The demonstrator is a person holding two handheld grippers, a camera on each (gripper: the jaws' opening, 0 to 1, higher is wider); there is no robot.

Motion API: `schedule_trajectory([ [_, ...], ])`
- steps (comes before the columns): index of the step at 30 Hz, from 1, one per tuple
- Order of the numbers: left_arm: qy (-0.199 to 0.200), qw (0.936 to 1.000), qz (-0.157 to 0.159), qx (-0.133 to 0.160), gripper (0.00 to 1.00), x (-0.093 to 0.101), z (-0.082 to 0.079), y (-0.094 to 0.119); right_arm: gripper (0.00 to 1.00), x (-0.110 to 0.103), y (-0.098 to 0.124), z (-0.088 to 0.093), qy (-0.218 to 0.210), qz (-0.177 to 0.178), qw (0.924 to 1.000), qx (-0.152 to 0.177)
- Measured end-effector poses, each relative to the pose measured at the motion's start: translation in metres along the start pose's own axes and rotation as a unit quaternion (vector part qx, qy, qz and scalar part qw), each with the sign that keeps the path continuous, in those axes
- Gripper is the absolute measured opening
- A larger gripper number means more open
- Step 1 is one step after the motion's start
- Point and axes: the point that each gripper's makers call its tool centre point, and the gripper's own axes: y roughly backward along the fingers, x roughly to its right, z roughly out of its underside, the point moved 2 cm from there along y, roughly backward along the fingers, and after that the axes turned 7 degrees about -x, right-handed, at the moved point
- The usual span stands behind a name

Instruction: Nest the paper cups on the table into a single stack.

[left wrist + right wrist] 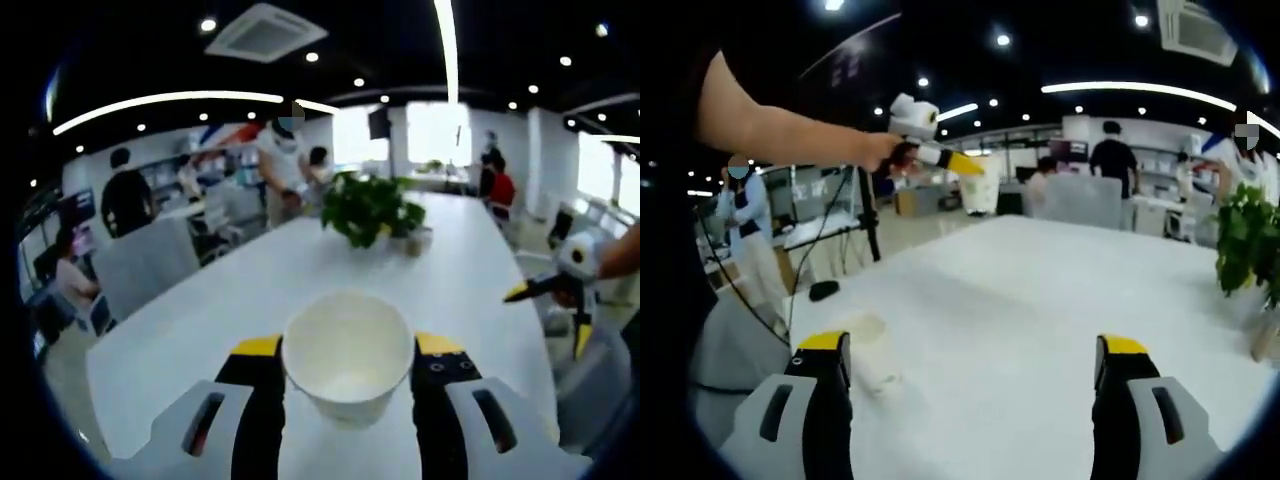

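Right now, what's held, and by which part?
The left gripper holds a paper cup by its side walls below the rim. The right gripper is open, holding nothing.

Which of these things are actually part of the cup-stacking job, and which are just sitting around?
Part of the job:
- paper cup gripped by the left gripper
- second paper cup standing on the white table
- right gripper, open with nothing in it

Just sitting around:
- potted plant
- grey chair
- small black object near the table edge

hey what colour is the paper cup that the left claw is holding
White, inside and out. The paper cup shows best in the left gripper view, held between the left claw's jaws.
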Motion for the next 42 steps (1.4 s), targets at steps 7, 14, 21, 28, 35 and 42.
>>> schedule_trajectory([
  [7, -0.008, 0.9999, 0.006, 0.003, 0.47, 0.015, -0.001, 0.007, 1.0, -0.004, 0.002, 0.0, 0.006, -0.003, 1.0, -0.001],
  [14, -0.015, 0.9999, 0.007, -0.003, 0.47, 0.038, 0.003, 0.012, 1.0, -0.007, 0.006, -0.002, 0.012, -0.003, 0.9999, 0.002],
  [21, -0.02, 0.9997, 0.012, -0.01, 0.46, 0.059, 0.011, 0.017, 1.0, -0.012, 0.01, -0.002, 0.016, -0.004, 0.9999, 0.003],
  [28, -0.023, 0.9996, 0.018, -0.006, 0.46, 0.079, 0.015, 0.026, 1.0, -0.016, 0.014, -0.003, 0.019, -0.004, 0.9998, 0.004],
  [35, -0.022, 0.9996, 0.02, 0.0, 0.46, 0.093, 0.017, 0.035, 1.0, -0.02, 0.017, -0.003, 0.022, -0.005, 0.9997, 0.005],
  [42, -0.019, 0.9995, 0.023, 0.008, 0.46, 0.11, 0.019, 0.044, 1.0, -0.022, 0.022, -0.002, 0.02, -0.004, 0.9998, 0.008],
])
